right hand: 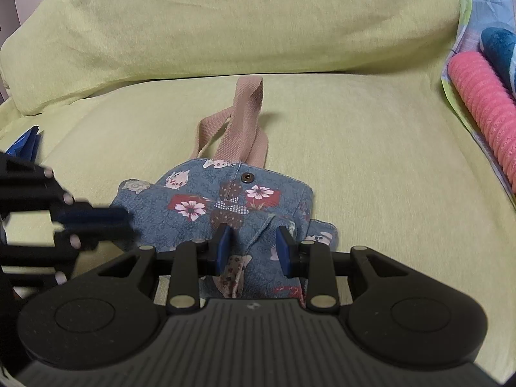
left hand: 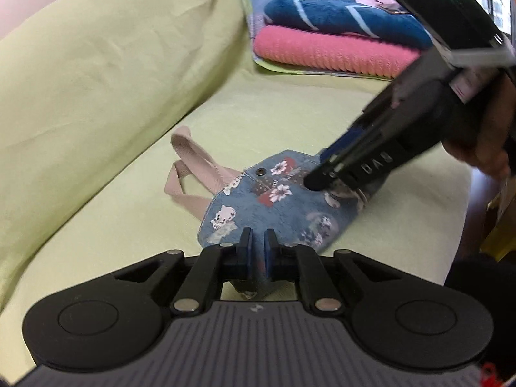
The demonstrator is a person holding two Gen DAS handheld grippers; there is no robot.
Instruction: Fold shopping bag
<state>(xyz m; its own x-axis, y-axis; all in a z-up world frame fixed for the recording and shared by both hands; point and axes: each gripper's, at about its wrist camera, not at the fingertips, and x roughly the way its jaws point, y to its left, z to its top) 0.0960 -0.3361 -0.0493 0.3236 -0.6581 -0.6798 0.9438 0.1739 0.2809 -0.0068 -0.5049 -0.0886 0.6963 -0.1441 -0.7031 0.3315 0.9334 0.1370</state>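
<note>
A small blue denim shopping bag [left hand: 283,206] [right hand: 200,193] with flower and cat patches lies partly folded on a yellow-green sofa seat. Its beige handles [left hand: 190,167] [right hand: 245,122] point towards the backrest. My left gripper [left hand: 258,246] [right hand: 129,224] sits at the bag's near edge, its pads almost together with denim pinched between them. My right gripper [right hand: 253,245] [left hand: 335,188] comes down on the opposite side of the bag. Its blue pads stand a little apart around a raised fold of bunched cloth. A snap button [right hand: 247,177] shows near the bag's mouth.
The sofa seat [right hand: 371,161] and its backrest cushion [left hand: 96,80] share one yellow-green cover. A folded pink towel [left hand: 329,51] and a blue plush item [left hand: 338,16] are stacked at the seat's far end. A hand [left hand: 483,142] holds the right gripper. A blue object [right hand: 25,142] lies at the seat's left edge.
</note>
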